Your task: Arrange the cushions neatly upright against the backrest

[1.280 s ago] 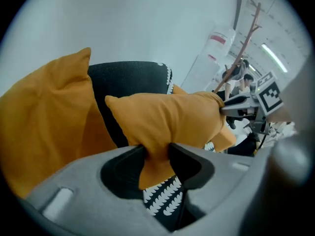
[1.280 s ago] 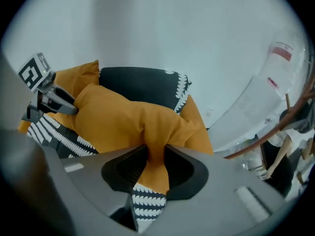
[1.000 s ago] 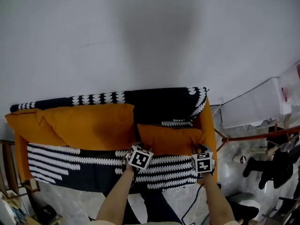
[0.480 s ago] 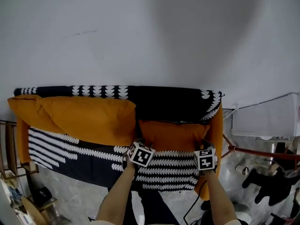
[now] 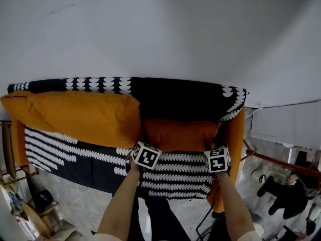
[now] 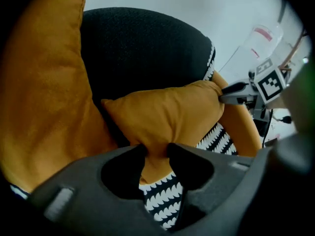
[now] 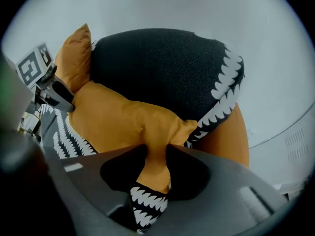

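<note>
Left claw [image 6: 156, 150] and loosening right claw [image 7: 156, 151] pinch cushion [image 6: 167, 113].

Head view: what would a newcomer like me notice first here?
The small orange cushion at the right end of the patterned sofa, pinched at its two lower corners by the left gripper and right gripper. The right one's fingers have just been opening slightly, with the cushion between them. Beside it on the left leans a large orange cushion.
</note>
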The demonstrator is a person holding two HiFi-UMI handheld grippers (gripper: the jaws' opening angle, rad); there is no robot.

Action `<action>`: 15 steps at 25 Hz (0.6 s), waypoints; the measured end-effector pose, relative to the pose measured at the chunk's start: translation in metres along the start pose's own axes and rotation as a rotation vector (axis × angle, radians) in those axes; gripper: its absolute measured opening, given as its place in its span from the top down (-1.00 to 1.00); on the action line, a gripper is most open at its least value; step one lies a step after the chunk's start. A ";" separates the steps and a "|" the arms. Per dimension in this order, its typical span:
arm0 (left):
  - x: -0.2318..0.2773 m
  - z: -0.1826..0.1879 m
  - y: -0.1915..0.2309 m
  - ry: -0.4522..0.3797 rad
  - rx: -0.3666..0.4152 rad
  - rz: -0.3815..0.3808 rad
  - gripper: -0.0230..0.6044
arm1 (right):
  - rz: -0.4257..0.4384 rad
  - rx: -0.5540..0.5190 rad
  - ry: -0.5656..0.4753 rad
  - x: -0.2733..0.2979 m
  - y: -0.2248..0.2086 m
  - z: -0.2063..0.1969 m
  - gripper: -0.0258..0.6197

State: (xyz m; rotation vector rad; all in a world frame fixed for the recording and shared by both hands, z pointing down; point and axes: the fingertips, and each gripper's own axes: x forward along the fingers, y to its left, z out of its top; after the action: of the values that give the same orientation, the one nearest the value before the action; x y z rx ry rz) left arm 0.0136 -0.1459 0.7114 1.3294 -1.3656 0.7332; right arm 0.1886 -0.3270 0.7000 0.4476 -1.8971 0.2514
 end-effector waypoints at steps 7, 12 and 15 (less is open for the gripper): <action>0.011 0.009 0.009 -0.009 0.007 0.030 0.39 | -0.012 0.014 -0.019 0.014 -0.003 0.004 0.39; 0.012 0.008 0.016 -0.017 0.021 0.057 0.32 | -0.014 0.060 -0.031 0.013 -0.002 0.004 0.36; 0.009 0.003 0.019 -0.027 0.060 0.090 0.24 | -0.030 0.156 -0.056 0.009 -0.008 0.004 0.26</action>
State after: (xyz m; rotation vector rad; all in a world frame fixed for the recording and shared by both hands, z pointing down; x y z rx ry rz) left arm -0.0034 -0.1482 0.7236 1.3354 -1.4423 0.8256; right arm 0.1862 -0.3371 0.7067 0.5928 -1.9317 0.3727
